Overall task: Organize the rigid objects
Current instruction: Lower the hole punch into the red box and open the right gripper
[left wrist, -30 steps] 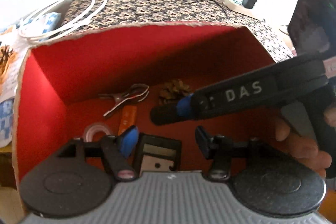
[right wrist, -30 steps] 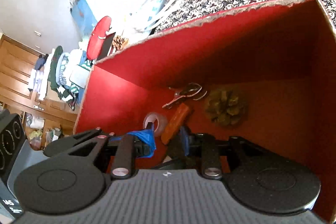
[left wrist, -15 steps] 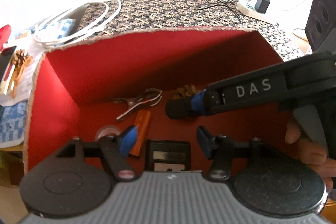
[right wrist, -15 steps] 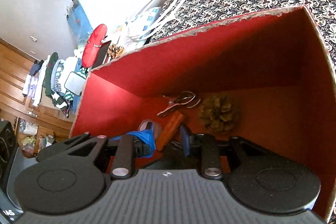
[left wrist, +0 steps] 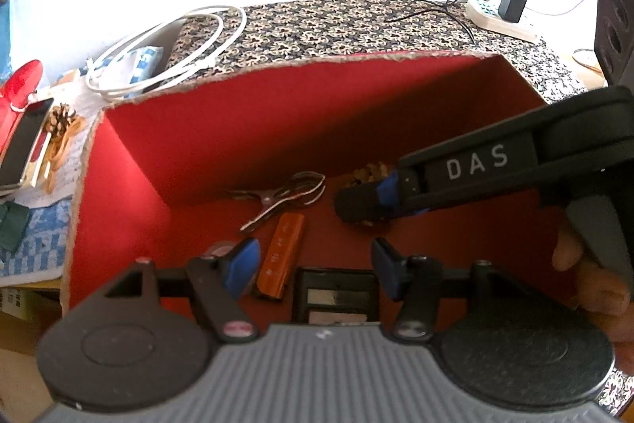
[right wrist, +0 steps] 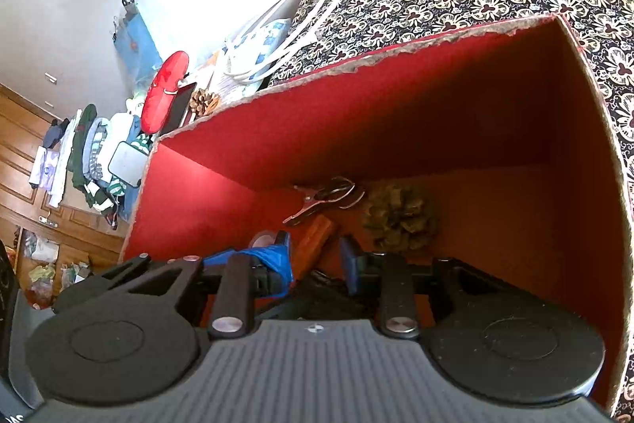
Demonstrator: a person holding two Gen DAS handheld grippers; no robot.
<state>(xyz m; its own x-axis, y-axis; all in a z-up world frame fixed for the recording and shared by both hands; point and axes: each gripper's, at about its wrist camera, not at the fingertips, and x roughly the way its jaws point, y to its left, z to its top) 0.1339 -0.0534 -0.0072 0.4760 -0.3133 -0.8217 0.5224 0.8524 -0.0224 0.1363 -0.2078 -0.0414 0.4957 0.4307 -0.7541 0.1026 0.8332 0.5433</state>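
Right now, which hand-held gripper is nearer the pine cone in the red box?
Right. The right hand-held gripper reaches right beside the pine cone; the left hand-held gripper hangs open, farther back.

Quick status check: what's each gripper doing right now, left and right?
Left gripper: open, holding nothing, above the red box.
Right gripper: open, nothing visible between its fingers, reaching into the box near the pine cone.

Left claw [left wrist: 315,266] spread, empty, over red box [left wrist: 130,185]; metal clip [left wrist: 283,195], orange bar [left wrist: 281,254] inside; right claw [left wrist: 358,203] reaching in.
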